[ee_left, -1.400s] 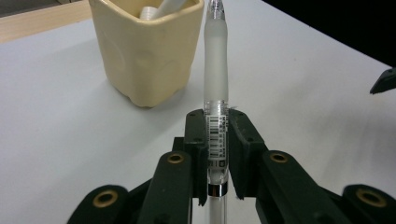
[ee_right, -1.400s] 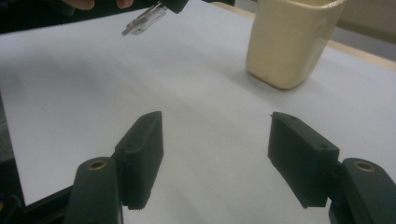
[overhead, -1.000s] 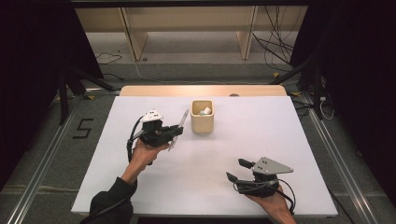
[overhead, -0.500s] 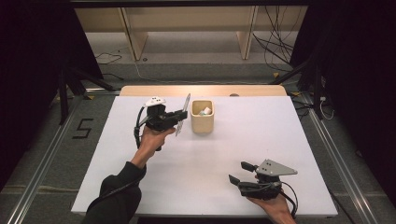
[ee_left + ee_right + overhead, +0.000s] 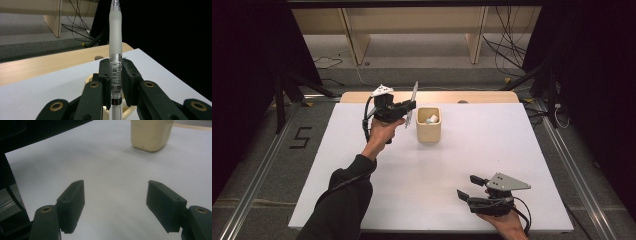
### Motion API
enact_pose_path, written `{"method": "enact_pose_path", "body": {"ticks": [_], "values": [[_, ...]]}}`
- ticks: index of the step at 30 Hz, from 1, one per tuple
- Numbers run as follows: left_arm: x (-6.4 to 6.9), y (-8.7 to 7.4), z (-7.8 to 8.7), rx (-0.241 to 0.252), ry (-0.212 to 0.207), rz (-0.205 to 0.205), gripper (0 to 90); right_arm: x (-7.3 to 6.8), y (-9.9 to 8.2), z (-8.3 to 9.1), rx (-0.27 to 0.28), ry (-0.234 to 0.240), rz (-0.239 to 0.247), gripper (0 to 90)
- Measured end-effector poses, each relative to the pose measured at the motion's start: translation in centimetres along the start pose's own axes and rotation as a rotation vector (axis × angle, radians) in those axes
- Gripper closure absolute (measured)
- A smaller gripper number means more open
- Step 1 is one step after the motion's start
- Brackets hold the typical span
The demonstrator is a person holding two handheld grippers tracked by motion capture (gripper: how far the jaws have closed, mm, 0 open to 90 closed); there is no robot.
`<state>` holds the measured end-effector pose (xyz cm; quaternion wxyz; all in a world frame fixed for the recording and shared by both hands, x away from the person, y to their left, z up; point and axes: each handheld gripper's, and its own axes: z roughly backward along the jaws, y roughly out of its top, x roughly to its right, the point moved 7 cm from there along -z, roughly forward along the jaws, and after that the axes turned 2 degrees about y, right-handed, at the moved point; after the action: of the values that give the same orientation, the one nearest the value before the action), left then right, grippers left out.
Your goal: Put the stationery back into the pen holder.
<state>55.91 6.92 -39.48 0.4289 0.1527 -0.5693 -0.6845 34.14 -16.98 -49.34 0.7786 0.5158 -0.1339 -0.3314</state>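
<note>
The left gripper [image 5: 408, 106] has moved up and forward, squeezing a pen [image 5: 115, 50] that stands upright. The cream cup [image 5: 429, 125] now sits just beside and below it, so the pen probably goes in next. The right gripper [image 5: 120, 205] rests wide open, holding nothing.

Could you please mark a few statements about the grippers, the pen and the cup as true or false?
1. The left gripper is shut on a pen. True.
2. The pen lies flat on the table. False: it is held roughly upright, above the table, beside the cup.
3. The right gripper is open and holds nothing. True.
4. The cup is empty. False: a small pale item sits inside; what it is cannot be told.
5. The right gripper touches the cup. False: it is at the near edge, well apart from it.
</note>
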Motion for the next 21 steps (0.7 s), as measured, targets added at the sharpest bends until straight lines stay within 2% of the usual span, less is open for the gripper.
{"method": "enact_pose_path", "body": {"ticks": [3,10,21], "values": [[0.1,0.6,-0.5,0.009,0.002,0.0,78.6,-0.1,-0.1,0.0,-0.002,0.007,0.002,31.0],[0.8,1.6,-2.0,0.013,0.005,-0.033,78.6,-0.4,-0.1,0.1,0.002,0.017,0.001,30.9],[1.2,1.8,-4.4,0.0,0.015,-0.044,78.5,-0.5,-0.2,0.1,0.001,0.029,0.007,30.9]]}}
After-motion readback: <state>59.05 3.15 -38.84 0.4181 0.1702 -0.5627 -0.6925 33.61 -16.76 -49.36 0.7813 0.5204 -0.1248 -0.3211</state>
